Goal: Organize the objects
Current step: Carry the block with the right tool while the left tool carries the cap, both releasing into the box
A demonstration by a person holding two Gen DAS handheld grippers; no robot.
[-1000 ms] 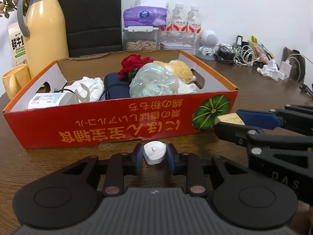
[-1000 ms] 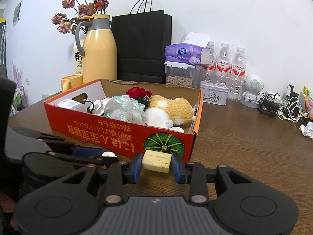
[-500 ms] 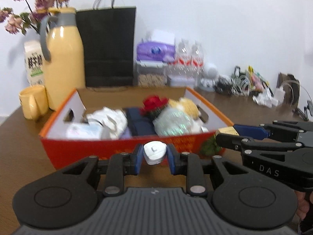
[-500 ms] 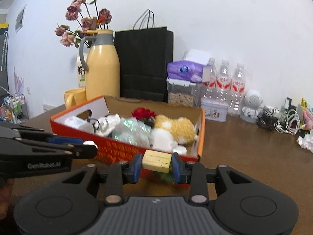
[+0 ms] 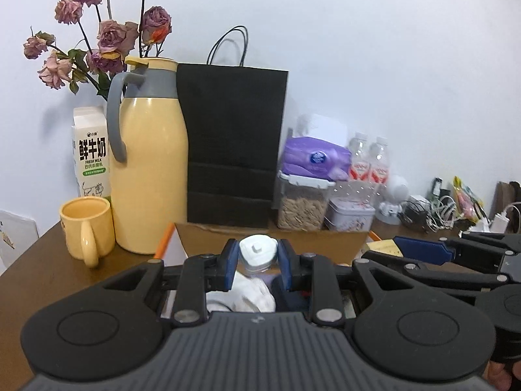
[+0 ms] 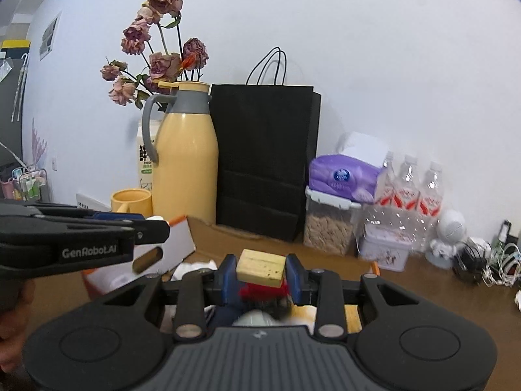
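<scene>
1. While clamped between blue pads, white bottle cap (image 5: 258, 250) sits in left gripper (image 5: 257, 262), fingers narrow on it, above the open cardboard box (image 5: 260, 234).
2. Right gripper (image 6: 260, 275) pinches a tan wooden block (image 6: 260, 267), also over the box; red plush bit (image 6: 252, 290) and white cloth (image 5: 250, 296) lie in the box below.
3. From the left camera, right gripper shows at 3 o'clock, block tip just beside the box's right edge.
4. From the right camera, left gripper enters at 9 o'clock.
5. Yellow thermos jug (image 5: 149, 176) at 10 o'clock of the box, yellow mug (image 5: 86, 224) to its left, milk carton (image 5: 91, 153) behind.
6. Black paper bag (image 5: 234, 143) at 12 o'clock.
7. Tissue pack (image 5: 314, 159), cereal container (image 5: 302, 208), tin (image 5: 350, 218), water bottles (image 5: 368, 163) at 1–2 o'clock.
8. Dried roses (image 5: 107, 32) behind the jug.
</scene>
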